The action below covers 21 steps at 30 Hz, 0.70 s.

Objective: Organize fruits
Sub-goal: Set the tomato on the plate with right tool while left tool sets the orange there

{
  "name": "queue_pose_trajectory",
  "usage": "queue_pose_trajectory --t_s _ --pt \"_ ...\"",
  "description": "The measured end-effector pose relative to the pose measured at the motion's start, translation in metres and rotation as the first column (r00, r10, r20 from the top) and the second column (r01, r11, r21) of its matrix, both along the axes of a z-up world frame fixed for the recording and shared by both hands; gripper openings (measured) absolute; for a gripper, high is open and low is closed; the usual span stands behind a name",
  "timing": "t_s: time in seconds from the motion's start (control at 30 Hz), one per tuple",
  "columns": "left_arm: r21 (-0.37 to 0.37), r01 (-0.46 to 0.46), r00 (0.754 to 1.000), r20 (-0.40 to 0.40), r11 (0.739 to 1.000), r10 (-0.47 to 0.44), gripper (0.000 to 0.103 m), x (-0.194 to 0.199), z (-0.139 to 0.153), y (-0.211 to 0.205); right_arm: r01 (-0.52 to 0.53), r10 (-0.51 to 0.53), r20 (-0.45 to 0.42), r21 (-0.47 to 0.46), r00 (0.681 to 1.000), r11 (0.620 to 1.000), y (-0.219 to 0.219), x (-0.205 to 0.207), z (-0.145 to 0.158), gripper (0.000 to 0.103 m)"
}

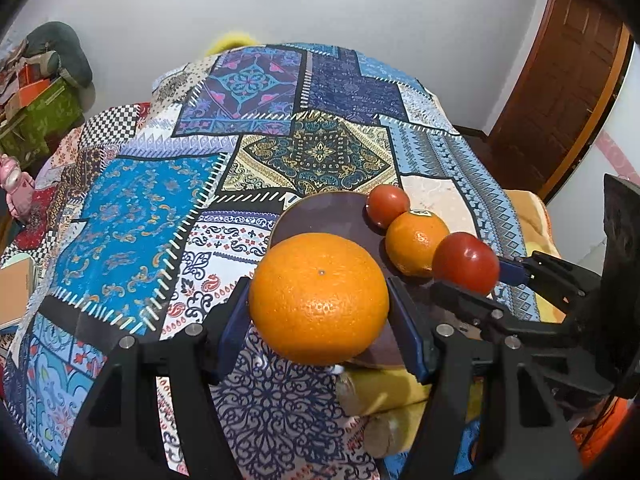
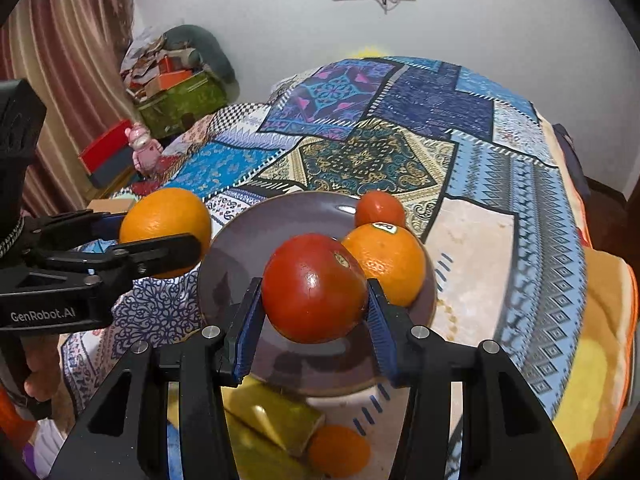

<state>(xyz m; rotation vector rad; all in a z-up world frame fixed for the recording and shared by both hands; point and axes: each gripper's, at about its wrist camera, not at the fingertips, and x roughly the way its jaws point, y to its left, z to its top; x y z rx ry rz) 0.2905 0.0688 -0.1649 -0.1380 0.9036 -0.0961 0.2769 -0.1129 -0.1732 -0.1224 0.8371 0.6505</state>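
Observation:
My left gripper [image 1: 320,300] is shut on a large orange [image 1: 319,298] and holds it above the near left rim of a dark purple plate [image 1: 320,212]. My right gripper [image 2: 314,304] is shut on a red tomato [image 2: 314,288] and holds it over the plate [image 2: 248,248]. On the plate lie a smaller orange with a sticker [image 2: 386,264] and a second tomato [image 2: 379,208]. The left gripper with its orange [image 2: 166,228] shows at the left of the right wrist view. The right gripper's tomato [image 1: 466,262] shows at the right of the left wrist view.
The plate sits on a patchwork quilt [image 1: 160,208] over a bed. A yellow object [image 2: 276,416] and another orange fruit [image 2: 338,454] lie below the plate's near edge. Boxes and clutter [image 2: 176,88] stand at the far left; a wooden door [image 1: 560,92] is at the right.

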Motion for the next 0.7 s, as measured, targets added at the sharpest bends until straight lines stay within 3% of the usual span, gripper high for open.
queue_pose_trajectory --t_s 0.33,0.7 --pt "-0.013 0.039 0.998 -0.055 0.999 -0.040 0.065 0.021 -0.027 -0.013 -0.032 0.030 -0.043 -0.052 0.999 0.998 0.005 0.005 -0.022 0.046" --pt "-0.007 0.071 0.994 -0.083 0.997 -0.072 0.065 0.034 -0.038 -0.025 -0.033 0.029 -0.071 -0.054 0.997 0.998 0.002 0.007 -0.029 0.046"
